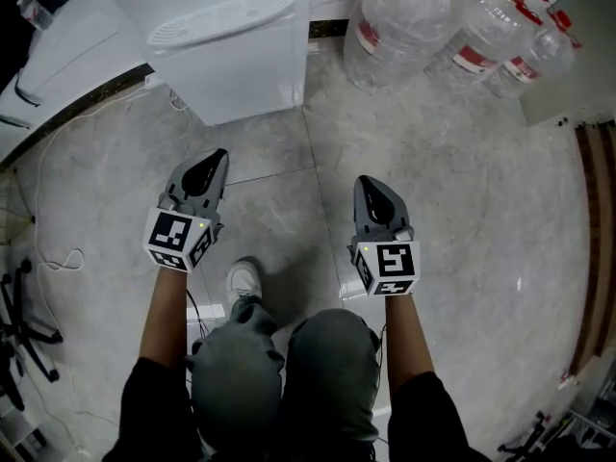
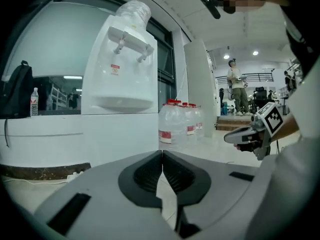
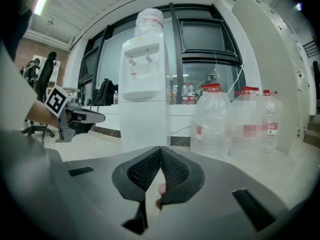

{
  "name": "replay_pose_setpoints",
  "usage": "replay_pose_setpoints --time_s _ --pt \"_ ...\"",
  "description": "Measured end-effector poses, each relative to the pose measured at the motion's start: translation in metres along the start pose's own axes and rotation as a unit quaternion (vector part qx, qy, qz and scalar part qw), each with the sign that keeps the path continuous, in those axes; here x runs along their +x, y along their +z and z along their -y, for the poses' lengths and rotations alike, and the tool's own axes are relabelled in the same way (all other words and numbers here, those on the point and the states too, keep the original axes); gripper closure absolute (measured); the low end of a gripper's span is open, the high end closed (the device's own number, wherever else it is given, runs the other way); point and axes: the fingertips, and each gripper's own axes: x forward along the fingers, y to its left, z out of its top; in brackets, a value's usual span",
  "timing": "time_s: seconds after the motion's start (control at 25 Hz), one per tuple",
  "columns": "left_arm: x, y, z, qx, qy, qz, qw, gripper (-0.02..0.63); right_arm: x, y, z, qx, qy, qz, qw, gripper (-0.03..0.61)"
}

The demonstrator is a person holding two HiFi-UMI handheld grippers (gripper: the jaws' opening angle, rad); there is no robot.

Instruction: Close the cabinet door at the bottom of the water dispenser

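Observation:
The white water dispenser stands on the floor at the top of the head view, a short way ahead of both grippers. Its lower cabinet front looks flat and flush with the body; the same front shows in the right gripper view. My left gripper is shut with nothing between its jaws and points toward the dispenser, apart from it. To its right, my right gripper is also shut and empty. In each gripper view the jaw tips meet: left gripper, right gripper.
Several large clear water bottles stand right of the dispenser. A white cable trails over the tiled floor at left near a chair base. A wooden strip runs along the right. A person stands far off.

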Motion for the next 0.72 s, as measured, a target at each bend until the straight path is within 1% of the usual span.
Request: replay_pose_setpoints --time_s 0.08,0.2,0.36,0.48,0.6,0.72 --pt "-0.016 -0.002 -0.005 -0.004 0.011 0.000 0.9999 0.597 0.004 0.006 -0.012 -0.010 0.012 -0.002 1.000 0.565" --pt "-0.034 -0.003 -0.016 -0.021 0.032 -0.002 0.9993 0.598 0.011 0.022 -0.027 -0.018 0.028 0.002 0.999 0.565" --pt "-0.051 0.006 -0.034 -0.035 0.045 -0.010 0.9983 0.598 0.017 0.044 -0.042 -0.022 0.037 -0.006 0.999 0.566" --pt "-0.065 0.024 -0.040 -0.052 0.048 -0.015 0.9974 0.598 0.012 0.061 -0.047 -0.022 0.040 -0.023 0.999 0.566" --pt "-0.077 0.048 -0.043 -0.060 0.048 -0.024 0.9967 0.599 0.005 0.097 -0.055 -0.017 0.041 -0.020 0.999 0.566" --pt "-0.094 0.078 -0.044 -0.072 0.050 -0.030 0.9957 0.600 -0.008 0.134 -0.061 -0.022 0.038 -0.025 0.999 0.565"
